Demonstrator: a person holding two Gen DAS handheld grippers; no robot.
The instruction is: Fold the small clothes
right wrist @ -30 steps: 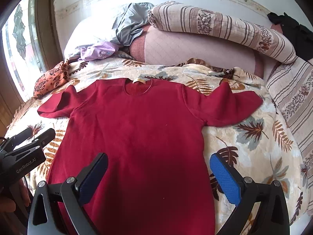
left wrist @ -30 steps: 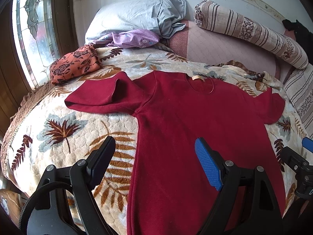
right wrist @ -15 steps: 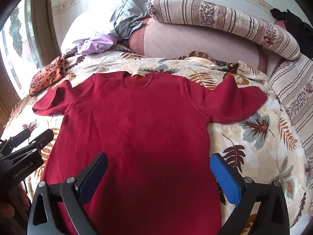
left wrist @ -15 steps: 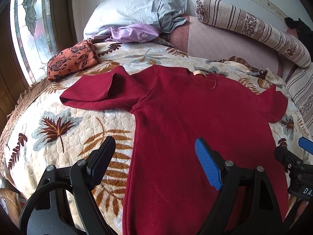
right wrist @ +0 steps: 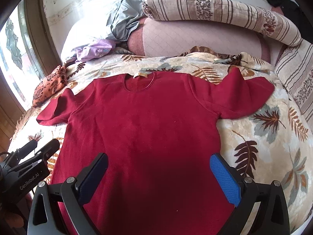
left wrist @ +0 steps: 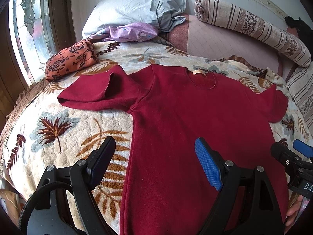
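Observation:
A dark red short-sleeved top (left wrist: 185,117) lies spread flat on the leaf-patterned bed cover, neck toward the pillows; it also shows in the right wrist view (right wrist: 146,133). Its left sleeve (left wrist: 97,92) is partly folded over itself. My left gripper (left wrist: 154,156) is open and empty, above the top's lower left edge. My right gripper (right wrist: 158,172) is open and empty, above the top's lower right part. Each gripper shows at the edge of the other's view: the right one (left wrist: 293,156), the left one (right wrist: 37,148).
An orange floral bundle (left wrist: 70,58) and a purple garment (left wrist: 133,32) lie at the far left by a grey pillow (left wrist: 137,7). A striped bolster (left wrist: 254,25) runs along the back right. A window (left wrist: 29,29) is at the left. Bed cover (left wrist: 58,129) surrounds the top.
Both grippers have moved forward over the bed toward the pillows, so the top sits lower and nearer in both views. Both stay open and empty. The top has not moved.

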